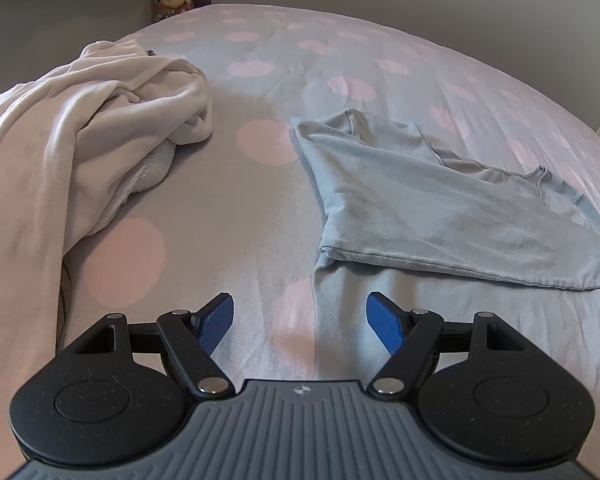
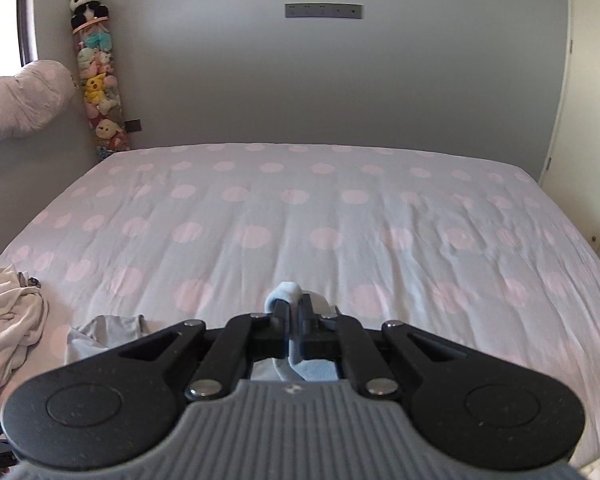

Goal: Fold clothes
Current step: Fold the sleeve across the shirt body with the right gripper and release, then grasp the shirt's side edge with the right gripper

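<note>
Spotted bedsheet point(image 2: 300, 216) under us, our right gripper point(image 2: 294, 312) pinches the blue shirt point(image 1: 440, 204) while the left gripper point(image 1: 300, 320) gapes empty; we should grab the near-left hem and lift evenly.

The bed sheet point(image 1: 228, 200) is pale grey with pink polka dots. On it lie a light blue garment point(image 1: 440, 208) and a cream-white one point(image 1: 80, 128) — both plain. The left gripper point(image 1: 300, 320) is black with blue pads point(image 1: 216, 322) — its base ribbed grey.
</note>
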The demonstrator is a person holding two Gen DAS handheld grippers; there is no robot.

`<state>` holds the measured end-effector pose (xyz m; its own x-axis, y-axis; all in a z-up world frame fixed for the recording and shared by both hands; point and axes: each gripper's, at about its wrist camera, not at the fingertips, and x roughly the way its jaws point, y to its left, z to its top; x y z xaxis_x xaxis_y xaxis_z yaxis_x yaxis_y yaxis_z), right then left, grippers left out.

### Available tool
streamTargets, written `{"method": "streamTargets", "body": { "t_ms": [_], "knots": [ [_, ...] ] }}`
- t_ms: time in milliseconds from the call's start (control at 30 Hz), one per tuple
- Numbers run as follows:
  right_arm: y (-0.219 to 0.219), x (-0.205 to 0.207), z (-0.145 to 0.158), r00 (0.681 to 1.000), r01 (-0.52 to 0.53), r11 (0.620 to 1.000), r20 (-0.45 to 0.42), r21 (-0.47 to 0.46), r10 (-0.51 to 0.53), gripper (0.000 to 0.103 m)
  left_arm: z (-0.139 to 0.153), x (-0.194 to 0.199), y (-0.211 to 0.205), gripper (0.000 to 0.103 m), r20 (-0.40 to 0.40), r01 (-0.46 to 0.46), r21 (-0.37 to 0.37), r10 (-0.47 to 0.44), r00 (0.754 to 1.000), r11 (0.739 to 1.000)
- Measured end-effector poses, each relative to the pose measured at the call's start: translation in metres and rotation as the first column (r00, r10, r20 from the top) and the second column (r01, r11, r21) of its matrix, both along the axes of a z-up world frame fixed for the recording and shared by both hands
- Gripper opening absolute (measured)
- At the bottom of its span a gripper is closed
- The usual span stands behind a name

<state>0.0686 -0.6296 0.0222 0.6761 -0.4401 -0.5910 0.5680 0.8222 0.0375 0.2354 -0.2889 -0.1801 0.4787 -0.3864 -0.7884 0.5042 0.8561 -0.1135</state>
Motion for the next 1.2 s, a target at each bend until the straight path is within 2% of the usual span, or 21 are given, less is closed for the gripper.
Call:
{"method": "streamTargets", "body": {
  "t_ms": [167,333,533,600,733,767,800,833,967,1000,1067,1133,1200],
  "knots": [
    [0.029,0.045,-0.014,0.996,-0.091,0.993,0.004,0.071,0.091,0.004,0.002,0.002,0.003,0.072,0.002,-0.003,-0.014,0.003,1.0,1.0],
    [0.061,0.091,-0.058,0.983,-0.167,0.978,-0.063,0.122,0.175,0.004,0.003,0.005,0.007,0.072,-0.004,-0.008,-0.038,0.008,1.0,0.999],
    [0.083,0.128,-0.116,0.96,-0.189,0.962,-0.168,0.198,0.224,0.005,0.001,0.01,0.011,0.072,-0.018,-0.019,-0.055,0.018,1.0,0.998],
    [0.087,0.135,-0.129,0.955,-0.179,0.959,-0.196,0.219,0.223,0.01,0.0,0.011,0.012,0.072,-0.024,-0.022,-0.06,0.021,0.999,0.998],
    [0.09,0.136,-0.135,0.948,-0.18,0.957,-0.221,0.23,0.231,0.016,-0.001,0.013,0.012,0.072,-0.029,-0.025,-0.064,0.023,0.999,0.998],
    [0.091,0.136,-0.135,0.946,-0.18,0.957,-0.227,0.228,0.232,0.024,0.0,0.013,0.012,0.072,-0.031,-0.025,-0.066,0.023,0.999,0.998],
    [0.091,0.136,-0.136,0.942,-0.178,0.957,-0.24,0.23,0.233,0.038,0.0,0.013,0.012,0.072,-0.032,-0.024,-0.068,0.022,0.999,0.997],
    [0.091,0.135,-0.136,0.938,-0.178,0.956,-0.254,0.234,0.236,0.042,0.0,0.013,0.012,0.072,-0.033,-0.023,-0.07,0.021,0.999,0.997],
    [0.097,0.13,-0.141,0.918,-0.19,0.947,-0.294,0.26,0.265,0.045,0.0,0.013,0.013,0.072,-0.034,-0.022,-0.07,0.019,0.999,0.997],
    [0.1,0.129,-0.144,0.906,-0.198,0.939,-0.313,0.28,0.284,0.052,0.001,0.013,0.013,0.072,-0.035,-0.023,-0.071,0.021,0.999,0.997],
    [0.106,0.128,-0.151,0.88,-0.212,0.923,-0.348,0.32,0.323,0.061,0.001,0.012,0.013,0.072,-0.038,-0.026,-0.074,0.023,0.999,0.997],
    [0.113,0.125,-0.157,0.857,-0.222,0.915,-0.381,0.336,0.347,0.062,0.002,0.012,0.014,0.072,-0.04,-0.027,-0.076,0.024,0.999,0.997],
    [0.116,0.122,-0.16,0.855,-0.225,0.917,-0.384,0.33,0.348,0.062,0.002,0.012,0.015,0.072,-0.039,-0.027,-0.076,0.024,0.999,0.997]
  ]
}}
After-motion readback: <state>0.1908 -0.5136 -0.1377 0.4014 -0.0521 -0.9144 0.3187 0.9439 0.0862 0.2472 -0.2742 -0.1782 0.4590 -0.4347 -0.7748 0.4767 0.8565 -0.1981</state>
